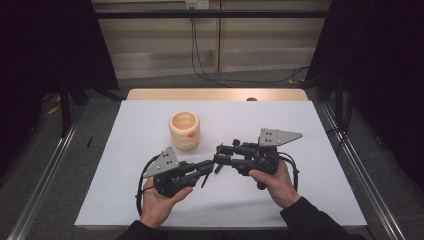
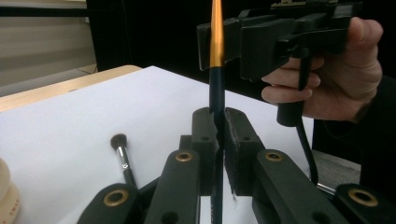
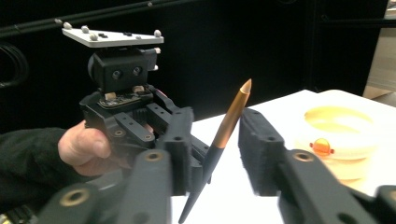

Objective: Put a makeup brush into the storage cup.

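- Lying over a table (image 1: 300, 200) covered in smooth white sheeting, with a pale wooden edge at the far side.
- Sitting near the middle of it: a cream, ribbed, round holder (image 1: 184, 131) with an open top and a small glossy orange bead on its side (image 3: 322, 146).
- Gripping a slender tapered brush handle (image 2: 216, 84), dark matte below and metallic copper-orange above: left gripper (image 1: 212, 165), its flat black pads clenched on the dark section.
- Standing apart on either side of the handle's pointed copper tip (image 3: 233, 116): right gripper (image 1: 220, 150), released, rough-faced black pads not touching it.
- Resting flat on the sheet in the left gripper view: a second brush (image 2: 122, 156), soft dark rounded bristles, shiny silver ferrule, black handle.
- Wrapping each pistol-style grip: a bare hand (image 1: 157, 202), dark sleeve behind.
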Demonstrator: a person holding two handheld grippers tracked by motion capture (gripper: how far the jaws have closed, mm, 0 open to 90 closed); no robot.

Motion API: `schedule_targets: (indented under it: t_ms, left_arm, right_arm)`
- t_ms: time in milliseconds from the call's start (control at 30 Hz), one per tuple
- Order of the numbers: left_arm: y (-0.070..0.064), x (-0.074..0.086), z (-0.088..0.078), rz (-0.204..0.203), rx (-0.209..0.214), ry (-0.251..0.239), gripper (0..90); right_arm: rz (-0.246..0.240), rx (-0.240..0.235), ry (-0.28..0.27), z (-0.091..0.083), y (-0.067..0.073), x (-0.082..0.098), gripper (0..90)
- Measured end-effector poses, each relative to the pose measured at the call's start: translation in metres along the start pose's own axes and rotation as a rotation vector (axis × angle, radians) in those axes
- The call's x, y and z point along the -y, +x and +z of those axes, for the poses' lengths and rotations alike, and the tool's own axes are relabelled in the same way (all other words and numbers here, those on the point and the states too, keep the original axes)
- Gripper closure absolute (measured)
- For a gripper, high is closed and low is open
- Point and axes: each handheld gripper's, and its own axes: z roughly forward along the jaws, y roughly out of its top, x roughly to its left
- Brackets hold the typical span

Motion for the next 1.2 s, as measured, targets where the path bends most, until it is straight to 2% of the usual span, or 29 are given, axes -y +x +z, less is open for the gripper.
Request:
schedule_targets:
  t_ms: [100,133,167,267,767,867,900,967,1000,1033,1067,1100,1167,1200]
  left_arm:
    - [-0.0007,0.0011,0.0016,0.000,0.004,-0.001,83.6]
    - [-0.0007,0.0015,0.0023,-0.001,0.014,-0.001,83.6]
    - [-0.0013,0.0015,0.0025,0.005,0.004,0.007,83.6]
    - [-0.0015,0.0020,0.0031,0.005,0.008,0.012,83.6]
    - [0.0000,0.0050,0.0052,-0.014,0.030,-0.002,81.4]
    - [0.0004,0.0069,0.0062,-0.015,0.019,0.004,73.0]
    - [0.0002,0.0073,0.0067,-0.011,0.020,0.004,73.0]
    - [-0.0001,0.0075,0.0076,-0.012,0.010,0.000,64.2]
    - [0.0000,0.0076,0.0077,-0.014,0.003,-0.005,64.2]
    - [0.0009,0.0075,0.0078,-0.019,-0.009,0.002,59.3]
    - [0.0016,0.0086,0.0083,-0.022,-0.019,-0.011,48.6]
    - [0.0023,0.0087,0.0076,-0.017,-0.031,-0.003,47.2]
    - [0.0030,0.0091,0.0081,-0.022,-0.032,-0.011,39.2]
    - [0.0035,0.0097,0.0090,-0.021,-0.026,-0.012,38.2]
  right_arm:
    - [0.010,-0.003,0.007,0.0006,-0.0010,0.0016,70.9]
    - [0.013,-0.001,0.007,0.0010,-0.0014,0.0019,73.1]
    - [0.018,-0.012,0.003,0.0016,-0.0019,0.0021,76.7]
    - [0.023,-0.020,0.008,0.0031,-0.0020,0.0026,83.5]
    - [0.007,-0.010,0.011,0.0028,0.0006,0.0016,84.2]
    - [-0.008,-0.007,0.017,0.0023,0.0019,-0.0004,84.2]
    - [-0.008,-0.007,0.017,0.0023,0.0019,-0.0004,84.2]
    - [-0.013,-0.010,0.017,0.0017,0.0020,-0.0010,84.2]
    - [-0.016,-0.008,0.022,0.0014,0.0020,-0.0013,84.2]
    - [-0.014,-0.009,0.022,0.0009,0.0017,-0.0013,84.2]
    - [-0.019,-0.006,0.023,0.0001,0.0011,-0.0017,84.2]
    - [-0.018,-0.008,0.022,-0.0005,0.0008,-0.0021,84.2]
    - [-0.023,-0.018,0.025,-0.0014,0.0003,-0.0029,84.2]
    - [-0.022,-0.031,0.025,-0.0012,0.0002,-0.0031,84.2]
